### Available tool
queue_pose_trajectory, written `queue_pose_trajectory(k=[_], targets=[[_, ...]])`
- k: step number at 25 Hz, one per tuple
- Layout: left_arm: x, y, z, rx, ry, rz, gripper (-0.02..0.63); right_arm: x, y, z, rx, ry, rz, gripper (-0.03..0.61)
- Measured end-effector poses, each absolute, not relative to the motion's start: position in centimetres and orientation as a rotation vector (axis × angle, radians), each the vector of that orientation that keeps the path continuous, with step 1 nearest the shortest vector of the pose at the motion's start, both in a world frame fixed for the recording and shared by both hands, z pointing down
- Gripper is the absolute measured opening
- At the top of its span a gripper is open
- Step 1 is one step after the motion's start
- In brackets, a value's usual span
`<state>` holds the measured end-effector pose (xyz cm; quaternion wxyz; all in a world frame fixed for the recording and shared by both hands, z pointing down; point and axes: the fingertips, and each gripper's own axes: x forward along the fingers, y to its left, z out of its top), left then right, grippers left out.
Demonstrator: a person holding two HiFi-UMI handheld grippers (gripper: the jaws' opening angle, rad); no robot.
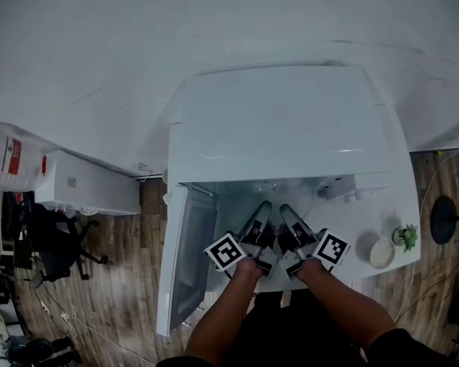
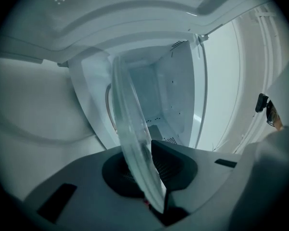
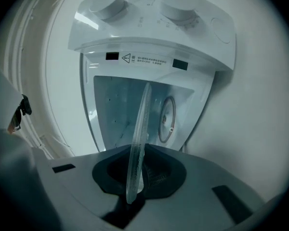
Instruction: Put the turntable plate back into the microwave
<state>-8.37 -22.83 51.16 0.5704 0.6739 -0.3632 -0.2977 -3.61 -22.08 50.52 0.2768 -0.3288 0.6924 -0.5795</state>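
Note:
The clear glass turntable plate (image 2: 130, 129) shows edge-on in both gripper views, and each gripper is shut on its rim. My left gripper (image 2: 151, 177) pinches one side of it. My right gripper (image 3: 135, 177) pinches the plate (image 3: 138, 138) on the other side. In the head view both grippers, left (image 1: 262, 209) and right (image 1: 287, 211), reach side by side into the mouth of the white microwave (image 1: 283, 121); the plate itself is hard to make out there. A roller ring (image 3: 167, 119) lies on the cavity floor beyond the plate.
The microwave door (image 1: 185, 258) hangs open at the left. Two control knobs (image 3: 106, 6) sit beside the cavity opening. A small white cup (image 1: 382, 252) and a little green plant (image 1: 406, 236) stand on the table at the right. An office chair (image 1: 57, 243) stands on the floor at left.

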Motion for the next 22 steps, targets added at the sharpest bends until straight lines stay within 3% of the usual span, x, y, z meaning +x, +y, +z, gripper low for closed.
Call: queue_pose_trajectory(k=[22], targets=[[-11.4,-29.4,52.6,1.706,-1.024,-0.640,0.100,-5.1,-30.0,51.2,-0.809,1.719,-1.550,0.049]])
